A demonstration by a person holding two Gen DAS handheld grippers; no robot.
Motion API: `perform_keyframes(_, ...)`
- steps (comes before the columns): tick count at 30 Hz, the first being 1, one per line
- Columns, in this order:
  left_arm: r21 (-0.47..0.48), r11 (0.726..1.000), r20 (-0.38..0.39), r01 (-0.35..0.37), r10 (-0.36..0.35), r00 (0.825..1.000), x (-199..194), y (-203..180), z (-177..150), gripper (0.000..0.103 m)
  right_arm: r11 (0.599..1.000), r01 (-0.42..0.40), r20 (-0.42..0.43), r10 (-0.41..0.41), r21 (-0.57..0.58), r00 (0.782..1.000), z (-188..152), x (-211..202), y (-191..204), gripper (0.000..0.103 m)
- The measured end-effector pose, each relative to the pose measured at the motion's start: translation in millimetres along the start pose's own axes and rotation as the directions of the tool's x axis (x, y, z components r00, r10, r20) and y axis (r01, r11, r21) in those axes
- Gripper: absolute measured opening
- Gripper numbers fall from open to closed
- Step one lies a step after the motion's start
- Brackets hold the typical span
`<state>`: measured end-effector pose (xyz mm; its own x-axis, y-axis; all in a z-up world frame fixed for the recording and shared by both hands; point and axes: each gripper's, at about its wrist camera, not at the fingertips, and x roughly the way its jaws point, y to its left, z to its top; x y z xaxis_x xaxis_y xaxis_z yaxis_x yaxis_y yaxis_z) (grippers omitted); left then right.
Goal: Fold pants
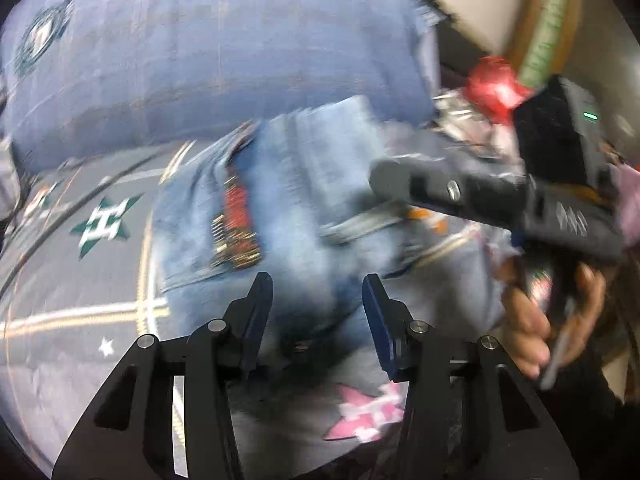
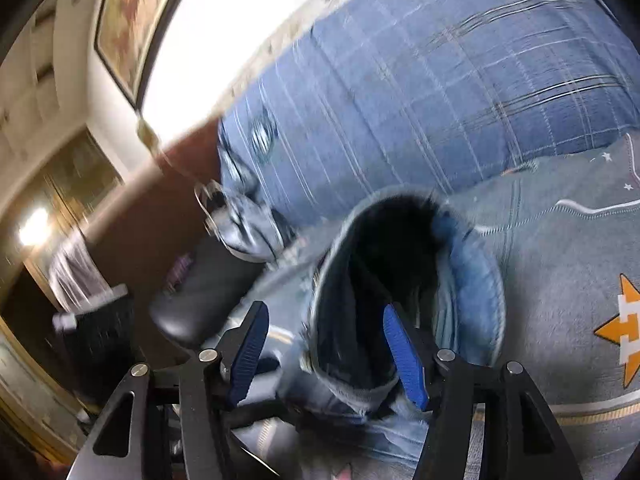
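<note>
A pair of light blue denim pants with a red and gold embroidered patch (image 1: 296, 216) is seen lying bunched across the centre of the left wrist view, on a grey bedspread printed with green, pink and orange star emblems (image 1: 80, 264). A large blue plaid pillow (image 1: 208, 52) fills the upper left of that frame, directly behind the pants.

The left gripper (image 1: 318, 284) is recorded at the lower centre of its own view, its jaws standing wide apart above the denim; no cloth is seen pinched between the blue pads (image 1: 378, 320). The second tool, black in body, enters from the right edge of the same frame, with a hand (image 1: 560, 320) visible at the lower right (motion blur prevents finer detail there).

In the right wrist view, the right gripper (image 2: 326, 320) is noted at lower centre with its jaws fully spread. A tubular opening of the pants (image 2: 472, 288), dark inside, is observed standing up between and just beyond the two fingers; the right-hand pad lies in front of that opening, though contact cannot be confirmed. The bedspread (image 2: 560, 264) extends to the right of the frame, the pillow (image 2: 420, 92) across the upper right, and a framed picture (image 2: 132, 16) is seen at the upper left.
</note>
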<state>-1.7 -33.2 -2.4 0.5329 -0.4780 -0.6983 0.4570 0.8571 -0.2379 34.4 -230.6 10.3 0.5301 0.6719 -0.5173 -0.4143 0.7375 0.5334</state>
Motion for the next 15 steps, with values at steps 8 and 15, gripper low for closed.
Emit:
perform_keyframes(8,-0.182,0.983,-0.06,-0.022,0.012,0.998,15.4,36.2,-1.0,0.046,0.988,-0.031,-0.006,0.033,0.154,0.999,5.4,-17.1,-12.4,0.008)
perform_keyframes(15,-0.274,0.96,-0.141,-0.065,0.027,0.99,29.2,56.6,-8.0,0.046,0.847,0.088,-0.188,0.014,0.525,0.982,-36.6,23.0,-97.3,0.008)
